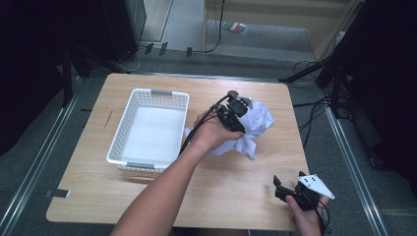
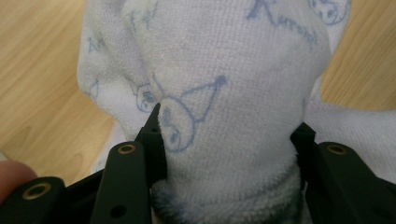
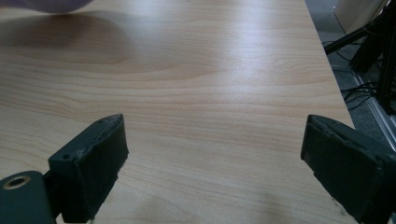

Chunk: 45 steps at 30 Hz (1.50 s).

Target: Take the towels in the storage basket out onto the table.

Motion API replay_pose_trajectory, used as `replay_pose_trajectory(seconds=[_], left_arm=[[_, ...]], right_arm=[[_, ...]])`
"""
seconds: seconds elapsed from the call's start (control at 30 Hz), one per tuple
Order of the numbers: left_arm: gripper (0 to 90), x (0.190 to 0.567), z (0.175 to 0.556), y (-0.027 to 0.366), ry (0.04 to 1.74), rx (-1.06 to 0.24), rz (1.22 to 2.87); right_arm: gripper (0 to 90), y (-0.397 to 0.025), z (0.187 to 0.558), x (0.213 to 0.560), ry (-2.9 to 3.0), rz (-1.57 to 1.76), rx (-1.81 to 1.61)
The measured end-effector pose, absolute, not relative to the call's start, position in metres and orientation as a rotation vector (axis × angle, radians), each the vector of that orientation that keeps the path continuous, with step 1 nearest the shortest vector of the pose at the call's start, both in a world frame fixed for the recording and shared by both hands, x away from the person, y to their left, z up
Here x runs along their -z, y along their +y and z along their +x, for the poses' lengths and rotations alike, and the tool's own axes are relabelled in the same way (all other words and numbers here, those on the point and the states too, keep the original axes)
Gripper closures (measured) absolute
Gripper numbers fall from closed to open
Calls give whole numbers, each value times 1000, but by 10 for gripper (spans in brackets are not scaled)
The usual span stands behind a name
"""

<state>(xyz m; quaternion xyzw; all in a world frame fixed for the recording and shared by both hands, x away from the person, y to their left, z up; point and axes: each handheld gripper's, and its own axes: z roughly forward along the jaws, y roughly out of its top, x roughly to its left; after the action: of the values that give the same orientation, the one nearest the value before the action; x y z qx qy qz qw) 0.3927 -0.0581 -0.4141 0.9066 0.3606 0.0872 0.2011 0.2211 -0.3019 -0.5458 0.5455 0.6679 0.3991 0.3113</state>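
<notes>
One relation decisive: basket (image 1: 147,129) lies just left of towel (image 1: 253,123), long axis running near-far, open top up. Towel bunched on table (image 1: 226,191) right of centre, clamped between jaws of left gripper (image 1: 239,109); fold seen pinched at towel (image 2: 224,107). Right gripper (image 1: 290,189) held spread and empty at near right edge, well apart. Wood top bare elsewhere; dark room, stands and cables around.

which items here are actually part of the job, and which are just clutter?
In play:
- white printed towel, bunched, pinched between the left tongs
- white basket, empty, beside the towel

Idle or background:
- right tongs, open over bare table
- cables on the floor
</notes>
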Motion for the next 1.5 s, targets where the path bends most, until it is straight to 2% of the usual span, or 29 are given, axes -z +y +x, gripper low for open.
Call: replay_pose_trajectory(seconds=[0.23,0.37,0.43,0.5,0.53,0.63,1.3,1.5], left_arm=[[467,439,394,-59,1019,-204,2529],[391,445,395,-59,1017,-168,2537],[304,446,392,-60,1006,-178,2532],[145,450,391,-61,1026,-185,2535],[97,450,391,-61,1041,-185,2520],[12,446,392,-57,1066,-174,2479],[0,427,384,-17,1078,-257,2439],[0,420,381,9,1090,-270,2410]], right_arm=[[71,-302,221,546,1761,1440,-1056],[71,-302,221,546,1761,1439,-1055],[71,-302,221,546,1762,1440,-1056],[71,-302,221,546,1761,1441,-1054],[71,-302,221,546,1761,1441,-1054],[71,-302,221,546,1763,1440,-1054],[71,-301,222,546,1766,1434,-1046],[71,-301,222,546,1765,1434,-1039]])
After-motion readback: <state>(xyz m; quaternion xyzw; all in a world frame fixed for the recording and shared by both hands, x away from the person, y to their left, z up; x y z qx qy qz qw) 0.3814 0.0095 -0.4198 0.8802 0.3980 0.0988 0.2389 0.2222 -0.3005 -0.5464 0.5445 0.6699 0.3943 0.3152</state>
